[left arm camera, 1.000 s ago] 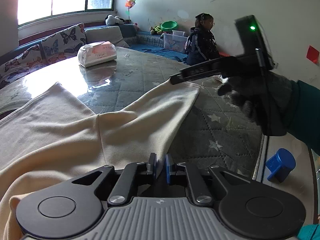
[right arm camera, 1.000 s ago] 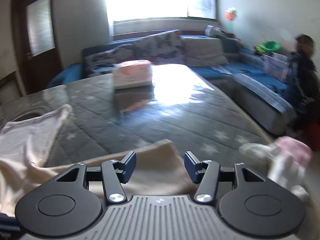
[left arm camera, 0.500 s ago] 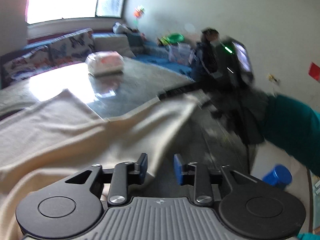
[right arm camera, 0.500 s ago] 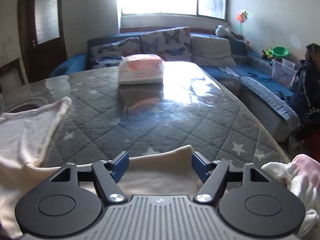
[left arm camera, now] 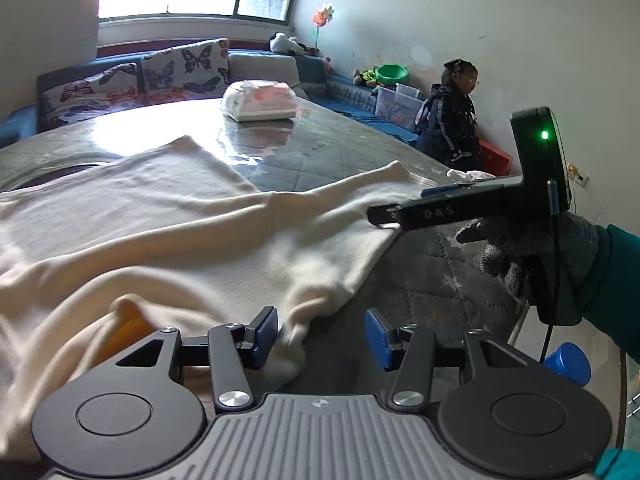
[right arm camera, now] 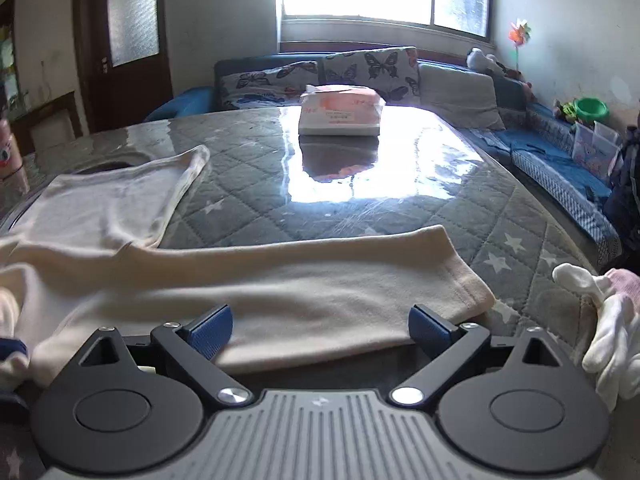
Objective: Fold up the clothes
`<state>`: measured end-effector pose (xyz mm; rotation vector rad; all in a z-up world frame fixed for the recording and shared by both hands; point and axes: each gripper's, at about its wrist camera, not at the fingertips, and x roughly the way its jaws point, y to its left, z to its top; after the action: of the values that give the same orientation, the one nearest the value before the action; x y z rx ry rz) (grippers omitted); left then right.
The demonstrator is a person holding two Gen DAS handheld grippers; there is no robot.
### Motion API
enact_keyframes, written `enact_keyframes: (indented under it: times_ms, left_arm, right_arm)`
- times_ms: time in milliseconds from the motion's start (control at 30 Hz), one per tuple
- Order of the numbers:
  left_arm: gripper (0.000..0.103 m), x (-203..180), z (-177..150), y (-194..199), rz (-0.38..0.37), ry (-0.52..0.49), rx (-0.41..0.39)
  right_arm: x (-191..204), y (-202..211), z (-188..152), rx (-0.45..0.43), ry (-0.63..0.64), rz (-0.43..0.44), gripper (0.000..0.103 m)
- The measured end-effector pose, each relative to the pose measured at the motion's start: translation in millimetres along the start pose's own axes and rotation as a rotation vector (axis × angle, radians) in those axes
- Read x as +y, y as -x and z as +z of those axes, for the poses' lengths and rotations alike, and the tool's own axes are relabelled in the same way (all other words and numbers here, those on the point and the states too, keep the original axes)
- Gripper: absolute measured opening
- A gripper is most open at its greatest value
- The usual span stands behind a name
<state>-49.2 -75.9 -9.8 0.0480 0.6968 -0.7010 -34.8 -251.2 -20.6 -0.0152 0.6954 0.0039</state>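
Since a second ago we have let go on both sides: our left gripper (left arm camera: 320,330), then pinched tight on the cream garment's (left arm camera: 192,232) edge, now has its jaws opening with only a loose fold lying by the left pad, and our right gripper (right arm camera: 320,326) is opening to nearly full spread over the folded sleeve (right arm camera: 312,300), the cloth lying loose between its pads. We read this as a fold just laid and released. Close in front of us the garment lies in soft folds on the quilted tabletop (right arm camera: 320,184), its sleeve end flat near the right edge. Just beside it sits a small heap of white clothes (right arm camera: 604,320). Farther back a tissue pack (right arm camera: 340,114) rests on the tabletop, well apart from the garment. Beyond that runs a sofa (right arm camera: 456,88), under the window.
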Motion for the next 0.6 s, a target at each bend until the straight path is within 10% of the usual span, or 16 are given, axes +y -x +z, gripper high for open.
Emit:
enact_keyframes:
  times_ms: [233, 467, 600]
  left_arm:
    - [0.052, 20, -3, 56, 0.145, -0.013, -0.127]
    - [0.05, 50, -13, 50, 0.267, 0.038, -0.082]
    - [0.014, 56, -22, 47, 0.259, 0.054, -0.063]
  right_arm:
    - [31, 27, 3, -0.071, 0.075, 0.037, 0.103]
    - [92, 47, 12, -0.129, 0.221, 0.215, 0.103]
    - [122, 46, 14, -0.141, 0.297, 0.255, 0.103]
